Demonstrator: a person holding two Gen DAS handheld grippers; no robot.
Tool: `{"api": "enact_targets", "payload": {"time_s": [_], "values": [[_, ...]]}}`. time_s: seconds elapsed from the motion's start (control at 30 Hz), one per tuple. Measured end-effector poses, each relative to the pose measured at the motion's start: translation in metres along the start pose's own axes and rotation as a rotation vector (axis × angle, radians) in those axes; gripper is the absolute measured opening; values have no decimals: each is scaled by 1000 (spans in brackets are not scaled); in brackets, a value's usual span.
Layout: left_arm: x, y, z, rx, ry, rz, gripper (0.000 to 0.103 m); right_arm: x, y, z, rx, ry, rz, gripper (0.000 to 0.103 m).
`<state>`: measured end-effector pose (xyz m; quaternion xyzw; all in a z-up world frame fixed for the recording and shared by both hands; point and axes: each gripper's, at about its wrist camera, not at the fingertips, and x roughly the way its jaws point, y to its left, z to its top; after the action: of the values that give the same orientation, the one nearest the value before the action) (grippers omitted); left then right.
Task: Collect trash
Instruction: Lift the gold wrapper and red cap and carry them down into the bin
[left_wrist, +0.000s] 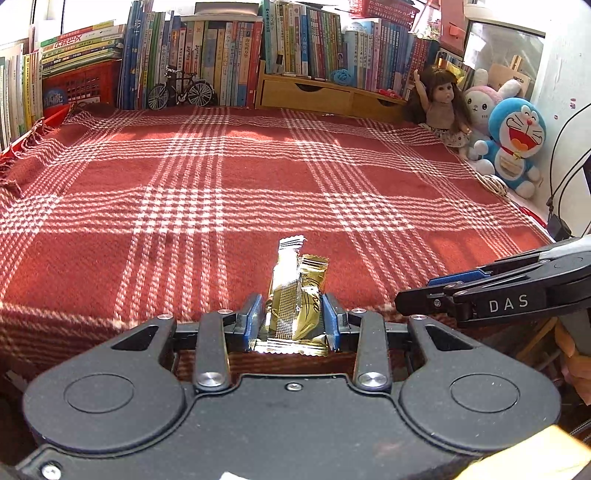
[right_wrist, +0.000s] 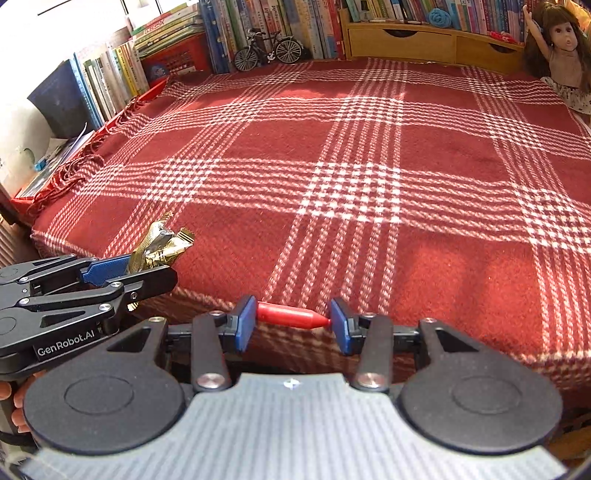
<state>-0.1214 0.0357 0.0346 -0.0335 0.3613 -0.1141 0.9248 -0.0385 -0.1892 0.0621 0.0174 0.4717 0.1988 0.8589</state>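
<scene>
My left gripper (left_wrist: 293, 317) is matt black plastic with smooth blue pads and bright metal rivets; it pinches 2 crinkled, glossy gold foil wrappers (left_wrist: 295, 295). My right gripper (right_wrist: 293, 323) clamps a smooth red plastic cap (right_wrist: 290, 316). The plaid blanket (left_wrist: 258, 177) is coarse woven cloth, fringed. The drawer unit (left_wrist: 314, 96) is pale, matt wood.

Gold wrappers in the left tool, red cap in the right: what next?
Probably carry both off to a bin; none shows here. The left tool pinches the gold wrappers, the right tool the red cap, and the plaid blanket looks free of litter.
</scene>
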Motion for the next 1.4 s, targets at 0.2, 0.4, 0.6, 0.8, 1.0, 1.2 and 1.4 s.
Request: {"api": "enact_targets", "payload": {"time_s": [0.2,0.4,0.6,0.8,1.0,1.2,1.4], "values": [[-14,-7,-35,15,75,-22,33,-4,9,-28,-8,52,45,50],[-3,-9,-69,10,219,-7,33,10,12,-54,-1,123,43,50],[21,-4,-93,-38,351,5,33,36,15,-77,28,207,33,50],[52,0,-109,-39,443,37,33,64,14,-96,83,255,6,50],[88,4,-128,-47,521,69,33,93,7,-110,159,298,-25,50],[117,9,-146,-78,585,93,33,116,-3,-119,236,357,-35,50],[129,13,-155,-100,614,87,33,120,-5,-123,257,373,-49,50]]}}
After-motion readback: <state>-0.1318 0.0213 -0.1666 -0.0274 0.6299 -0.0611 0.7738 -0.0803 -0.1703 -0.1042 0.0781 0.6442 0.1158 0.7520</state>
